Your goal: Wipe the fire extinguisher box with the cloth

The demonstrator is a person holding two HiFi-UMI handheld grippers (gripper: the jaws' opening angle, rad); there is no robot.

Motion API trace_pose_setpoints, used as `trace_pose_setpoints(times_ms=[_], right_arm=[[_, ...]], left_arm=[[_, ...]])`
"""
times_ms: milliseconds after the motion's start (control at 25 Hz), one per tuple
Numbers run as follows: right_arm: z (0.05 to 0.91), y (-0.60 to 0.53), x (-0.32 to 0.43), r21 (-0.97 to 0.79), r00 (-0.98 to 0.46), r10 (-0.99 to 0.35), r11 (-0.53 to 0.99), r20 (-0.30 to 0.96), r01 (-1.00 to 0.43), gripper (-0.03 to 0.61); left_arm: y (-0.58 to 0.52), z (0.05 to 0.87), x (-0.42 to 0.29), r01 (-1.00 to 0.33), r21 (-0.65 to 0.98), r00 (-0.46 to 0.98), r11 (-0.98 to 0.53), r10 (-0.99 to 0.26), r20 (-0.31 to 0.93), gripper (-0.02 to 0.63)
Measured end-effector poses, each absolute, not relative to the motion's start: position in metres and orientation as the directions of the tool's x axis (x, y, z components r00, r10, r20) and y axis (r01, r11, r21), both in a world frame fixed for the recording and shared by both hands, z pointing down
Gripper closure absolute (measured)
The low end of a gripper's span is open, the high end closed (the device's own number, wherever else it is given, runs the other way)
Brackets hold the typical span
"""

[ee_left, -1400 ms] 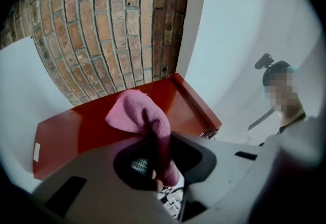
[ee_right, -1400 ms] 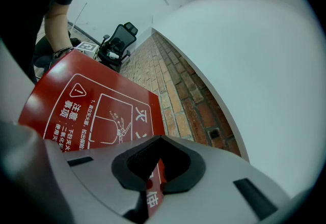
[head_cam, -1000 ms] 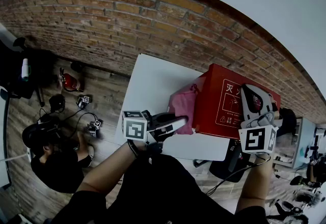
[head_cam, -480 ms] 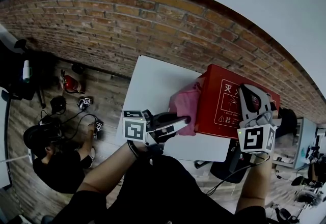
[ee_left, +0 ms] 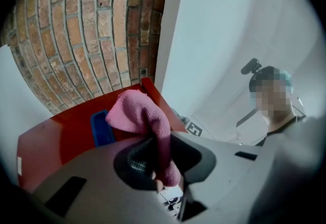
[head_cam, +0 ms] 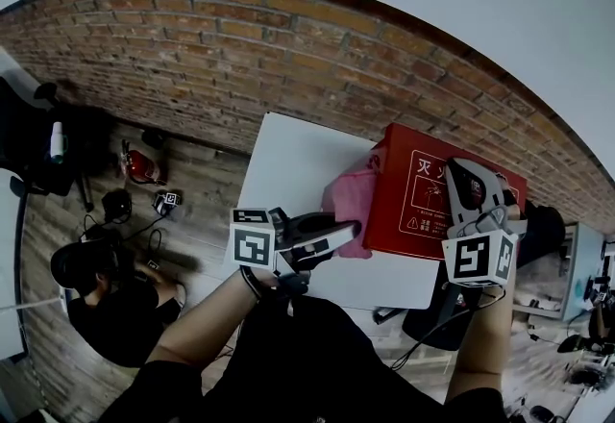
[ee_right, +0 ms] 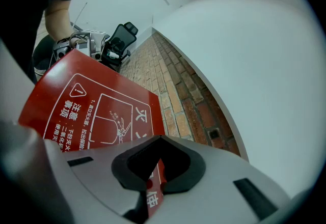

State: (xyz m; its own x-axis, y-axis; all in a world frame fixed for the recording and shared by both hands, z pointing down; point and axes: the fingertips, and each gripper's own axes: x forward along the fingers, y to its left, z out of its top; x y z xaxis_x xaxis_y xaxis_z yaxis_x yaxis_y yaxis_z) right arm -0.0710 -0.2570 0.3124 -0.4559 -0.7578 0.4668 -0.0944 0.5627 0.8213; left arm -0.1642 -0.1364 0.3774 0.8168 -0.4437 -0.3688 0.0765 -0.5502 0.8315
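Note:
The red fire extinguisher box (head_cam: 418,195) stands on the white table (head_cam: 288,161), its white-printed face (ee_right: 97,111) turned up. A pink cloth (head_cam: 351,192) is bunched against the box's left side. My left gripper (head_cam: 338,236) is shut on the cloth (ee_left: 145,116), which hangs out over the red box (ee_left: 61,134) and its blue handle (ee_left: 101,129). My right gripper (head_cam: 459,179) lies over the printed face. Its jaws (ee_right: 152,187) are shut, with red showing through the slit between them.
A brick wall (head_cam: 240,46) runs behind the table. On the wooden floor to the left, a person (head_cam: 101,301) crouches among cables, near a small red extinguisher (head_cam: 140,164). A dark bag (head_cam: 437,315) sits below the table's near edge. Another person (ee_left: 272,103) stands behind.
My left gripper has crept a little upward with the cloth along the box's side. The right gripper has stayed where it was.

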Motion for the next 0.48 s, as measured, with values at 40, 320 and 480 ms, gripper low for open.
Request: trace_pose_setpoints(times_ms=[40,320,480], right_arm=[[0.3123,-0.2569,-0.071,0.822,-0.457,-0.758,0.562,0.465,-0.094,0.558],[0.3119,-0.2566,-0.0715,0.826,-0.461,-0.759,0.556,0.459,-0.093,0.558],[0.3113,-0.2571,-0.0708,0.826,-0.456,-0.761,0.556,0.462,-0.09,0.558]], left_arm=[[-0.1359,0.3744,-0.1639,0.074,0.826,0.819,-0.559,-0.438,-0.37,0.52],[-0.1343,0.3673,-0.1633,0.004,0.82,0.842,-0.573,-0.44,-0.312,0.52],[-0.1338,0.3655,-0.1658,-0.074,0.816,0.841,-0.573,-0.475,-0.258,0.52]])
